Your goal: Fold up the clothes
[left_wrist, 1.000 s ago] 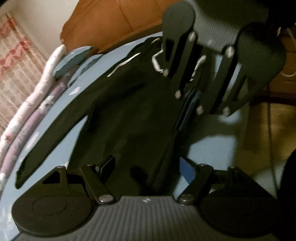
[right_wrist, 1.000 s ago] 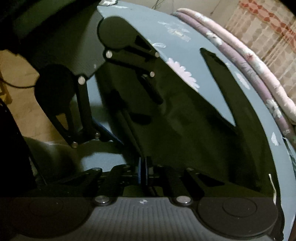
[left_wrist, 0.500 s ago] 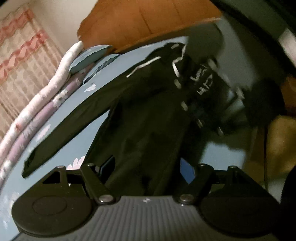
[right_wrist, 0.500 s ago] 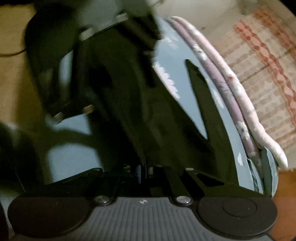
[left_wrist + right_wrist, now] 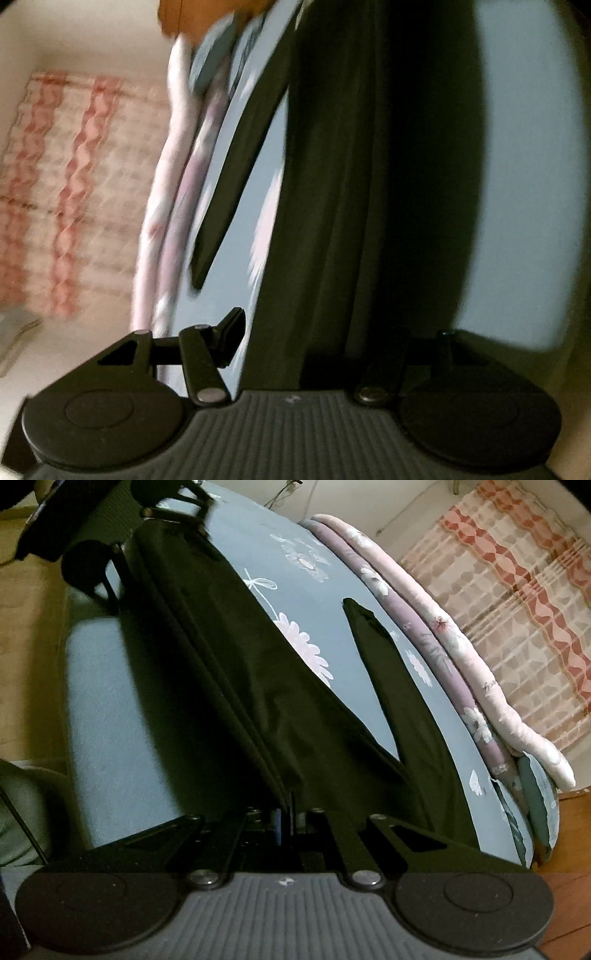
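My right gripper (image 5: 284,812) pinches the black garment (image 5: 229,686) lying on the blue bed (image 5: 303,568), while my left gripper (image 5: 317,332) jaws are closing around its hem; pull both edges taut, I judge.

Both cameras sit low and close over the blue bedsheet (image 5: 524,147), each looking forward along its own fingers. The left wrist view is rolled, with the curtain (image 5: 74,184) at its left; the right wrist view puts it upper right. Both share the black garment (image 5: 229,686).
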The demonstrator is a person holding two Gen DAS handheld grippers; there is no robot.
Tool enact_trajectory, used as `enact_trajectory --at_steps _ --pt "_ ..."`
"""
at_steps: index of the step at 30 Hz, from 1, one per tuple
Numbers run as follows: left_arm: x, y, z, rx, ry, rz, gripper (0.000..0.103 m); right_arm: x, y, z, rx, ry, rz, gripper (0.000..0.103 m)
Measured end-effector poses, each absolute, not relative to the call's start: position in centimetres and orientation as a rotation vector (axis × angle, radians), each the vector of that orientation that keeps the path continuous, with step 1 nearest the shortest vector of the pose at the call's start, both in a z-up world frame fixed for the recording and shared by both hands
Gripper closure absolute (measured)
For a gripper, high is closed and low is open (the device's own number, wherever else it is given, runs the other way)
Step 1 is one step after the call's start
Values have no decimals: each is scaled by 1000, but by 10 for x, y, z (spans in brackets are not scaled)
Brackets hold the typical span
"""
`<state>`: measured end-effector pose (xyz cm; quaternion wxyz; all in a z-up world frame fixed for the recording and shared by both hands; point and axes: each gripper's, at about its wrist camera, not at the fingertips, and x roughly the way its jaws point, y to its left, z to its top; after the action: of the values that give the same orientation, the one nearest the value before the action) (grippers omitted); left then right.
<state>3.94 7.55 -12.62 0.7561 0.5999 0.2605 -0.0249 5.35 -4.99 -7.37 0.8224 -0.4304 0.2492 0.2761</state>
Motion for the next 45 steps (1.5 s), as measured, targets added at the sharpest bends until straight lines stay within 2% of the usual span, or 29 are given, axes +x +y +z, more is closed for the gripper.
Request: enact_trajectory --at_steps 8,10,12,22,30,32,36,37,39,41,44,45 --pt "50 134 -136 1324 624 133 43 52 -49 -77 -917 538 579 96" --pt "52 136 -136 1323 633 131 51 50 -48 -81 -931 541 577 93" --pt "52 136 -136 1325 685 117 101 48 -46 -83 -932 554 589 93" --pt "20 141 -102 1356 774 34 100 40 -45 -56 -852 611 690 98" --pt "7 143 -120 1344 844 -18 98 28 -40 -71 -863 685 756 98" --pt "4 144 -124 1333 854 -22 92 26 -38 -76 -875 697 759 98" --pt "2 144 -123 1325 866 -28 88 26 -37 -78 -868 715 778 95" --pt "-1 144 -122 1315 870 -29 85 25 -36 -77 -865 714 785 92" --pt "-5 144 -118 1298 879 -33 70 24 -37 -74 -845 712 806 86" --pt "-10 146 -114 1295 886 -31 63 24 -37 -70 -820 711 834 85" --pt "-16 152 -108 1275 914 -17 62 24 -35 -67 -791 712 870 82" --pt "-19 155 -105 1261 924 -10 58 23 -35 -66 -787 707 875 80"
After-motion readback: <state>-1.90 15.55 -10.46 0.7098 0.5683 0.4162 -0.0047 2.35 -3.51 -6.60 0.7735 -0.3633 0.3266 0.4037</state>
